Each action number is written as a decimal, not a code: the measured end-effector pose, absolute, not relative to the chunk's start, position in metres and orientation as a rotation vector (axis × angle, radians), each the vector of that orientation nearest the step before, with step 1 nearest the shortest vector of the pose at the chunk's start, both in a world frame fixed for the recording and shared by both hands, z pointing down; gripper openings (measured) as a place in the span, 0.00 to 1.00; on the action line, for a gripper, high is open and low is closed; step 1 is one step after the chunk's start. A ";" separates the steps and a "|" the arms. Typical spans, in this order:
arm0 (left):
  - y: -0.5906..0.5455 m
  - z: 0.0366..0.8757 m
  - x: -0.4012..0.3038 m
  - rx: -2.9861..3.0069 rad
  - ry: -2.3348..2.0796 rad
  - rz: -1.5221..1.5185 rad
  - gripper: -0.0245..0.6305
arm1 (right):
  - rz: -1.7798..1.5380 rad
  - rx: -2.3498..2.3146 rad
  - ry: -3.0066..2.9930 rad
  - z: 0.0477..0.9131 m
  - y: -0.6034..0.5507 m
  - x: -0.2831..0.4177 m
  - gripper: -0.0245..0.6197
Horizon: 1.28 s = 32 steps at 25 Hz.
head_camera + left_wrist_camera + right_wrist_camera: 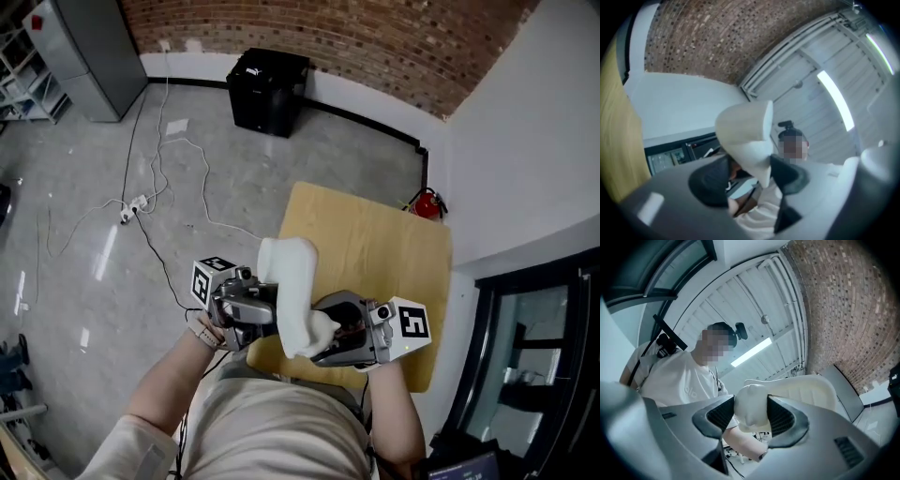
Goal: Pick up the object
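Head view finds the white moulded object [289, 291] off the pale wooden counter [375, 244], pinched from both sides by the left gripper [265, 311] and the right gripper [333, 339], close in front of the person's chest.

Left gripper view has that gripper's fingers [710, 180] clamped on the object's [745, 136] narrow, tapering end, with its broad part rising beyond the fingertips. Right gripper view has the other fingers [780, 416] closed on a rounded knob of the same object [751, 411], whose wide curved body spreads out past them. The counter lies below and beyond both pairs of fingers. Farther out, a red fire extinguisher [427, 203] stands by the white wall and a black box [267, 89] sits against the brick.

The lift appears all but made, so the job now is to hold it cleanly. The left hold looks the weaker one, since a wedge between flat pads can squeeze outward, so steady, even pressure there should serve better than more force. Both grippers should move as one, at the same height and spacing, without twisting against each other, so the object neither bends nor pivots on the rounded knob.
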State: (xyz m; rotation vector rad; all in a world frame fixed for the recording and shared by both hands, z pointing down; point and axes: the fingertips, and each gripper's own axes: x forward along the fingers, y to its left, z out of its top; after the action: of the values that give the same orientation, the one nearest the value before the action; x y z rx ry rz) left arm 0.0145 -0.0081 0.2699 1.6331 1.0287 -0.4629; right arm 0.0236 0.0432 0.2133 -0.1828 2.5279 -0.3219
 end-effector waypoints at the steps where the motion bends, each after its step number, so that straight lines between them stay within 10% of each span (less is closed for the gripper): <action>1: -0.011 0.266 0.012 1.646 1.041 -0.462 0.44 | -0.301 -0.180 2.536 0.209 0.041 0.021 0.38; 32: -0.020 0.195 0.042 1.723 1.235 -0.395 0.44 | -0.022 -0.272 2.586 0.148 0.044 0.043 0.38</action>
State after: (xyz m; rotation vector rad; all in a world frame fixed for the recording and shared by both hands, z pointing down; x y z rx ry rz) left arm 0.0420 -0.0198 0.1947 1.7235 1.2349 -0.3948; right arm 0.0425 0.0436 0.1481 -0.2720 2.5858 -0.0219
